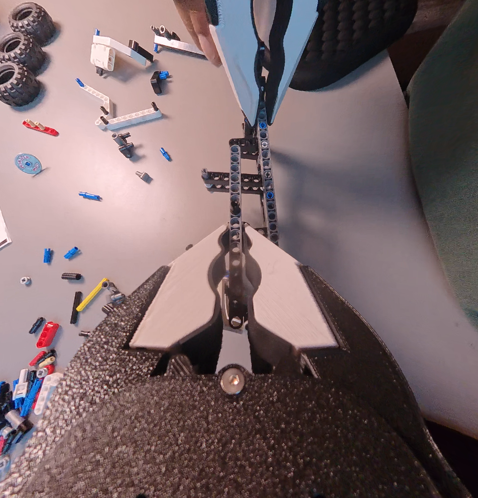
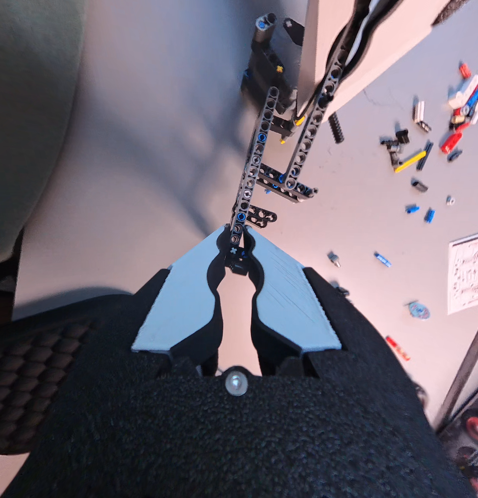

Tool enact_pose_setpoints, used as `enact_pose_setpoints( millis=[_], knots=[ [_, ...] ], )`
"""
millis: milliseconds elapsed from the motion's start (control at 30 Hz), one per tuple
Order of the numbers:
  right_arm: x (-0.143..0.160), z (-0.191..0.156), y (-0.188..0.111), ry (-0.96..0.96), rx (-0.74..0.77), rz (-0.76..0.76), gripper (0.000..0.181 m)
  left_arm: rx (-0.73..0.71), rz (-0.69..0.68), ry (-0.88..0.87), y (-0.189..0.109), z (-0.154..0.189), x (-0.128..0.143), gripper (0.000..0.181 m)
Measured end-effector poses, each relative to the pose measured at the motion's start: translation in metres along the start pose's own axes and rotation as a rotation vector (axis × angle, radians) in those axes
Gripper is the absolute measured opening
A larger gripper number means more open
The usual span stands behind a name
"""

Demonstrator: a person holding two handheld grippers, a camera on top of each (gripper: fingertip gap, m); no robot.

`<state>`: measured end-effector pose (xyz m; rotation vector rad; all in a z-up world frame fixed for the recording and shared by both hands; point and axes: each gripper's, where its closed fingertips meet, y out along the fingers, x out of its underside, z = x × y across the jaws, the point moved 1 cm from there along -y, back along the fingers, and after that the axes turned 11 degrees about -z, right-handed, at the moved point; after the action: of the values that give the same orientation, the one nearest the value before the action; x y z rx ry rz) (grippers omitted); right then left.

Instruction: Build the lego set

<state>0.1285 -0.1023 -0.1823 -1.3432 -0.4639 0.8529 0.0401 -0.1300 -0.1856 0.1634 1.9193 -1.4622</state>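
Loose red, blue and black plastic pieces [image 1: 70,269] and three black knobbly rubber tyres [image 1: 16,59] crowd one side of the grey table [image 1: 340,188]; the side toward its curved edge lies open beside the held dark-grey beam frame [image 1: 248,183].

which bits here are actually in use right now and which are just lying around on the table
In use:
- frame, gripped at both ends
- left gripper, shut on one long beam
- right gripper, shut on the other beam

Lying about:
- tyres
- white beams
- yellow axle
- red beam
- loose blue pins
- parts pile
- round disc
- sheet
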Motion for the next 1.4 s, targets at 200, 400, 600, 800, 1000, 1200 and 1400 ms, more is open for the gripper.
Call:
enact_pose_setpoints(
  millis=[200,400,600,800,1000,1200,1400],
  knots=[
    [0.002,0.002,0.0,-0.161,-0.028,0.055,0.009,0.003,-0.039,-0.019,0.001,0.009,-0.002,0.005],
    [-0.016,0.015,-0.025,0.051,-0.127,0.199,0.029,-0.018,-0.07,-0.059,0.008,0.009,0.002,0.005],
    [-0.031,0.036,-0.021,0.196,-0.047,0.229,0.02,-0.053,0.044,-0.135,0.0,0.005,-0.004,0.005],
    [-0.036,0.039,-0.004,0.165,-0.035,0.183,0.007,-0.067,0.07,-0.17,0.001,0.007,-0.002,0.005],
    [-0.033,0.042,0.0,0.139,-0.076,0.129,0.007,-0.064,0.063,-0.166,-0.001,0.009,0.002,0.019],
    [-0.035,0.045,0.001,0.108,-0.114,0.088,0.007,-0.064,0.103,-0.186,-0.009,0.007,-0.002,0.014],
    [-0.037,0.05,-0.004,0.075,-0.132,0.074,0.007,-0.092,0.085,-0.195,-0.006,0.003,0.0,0.007]
  ],
)
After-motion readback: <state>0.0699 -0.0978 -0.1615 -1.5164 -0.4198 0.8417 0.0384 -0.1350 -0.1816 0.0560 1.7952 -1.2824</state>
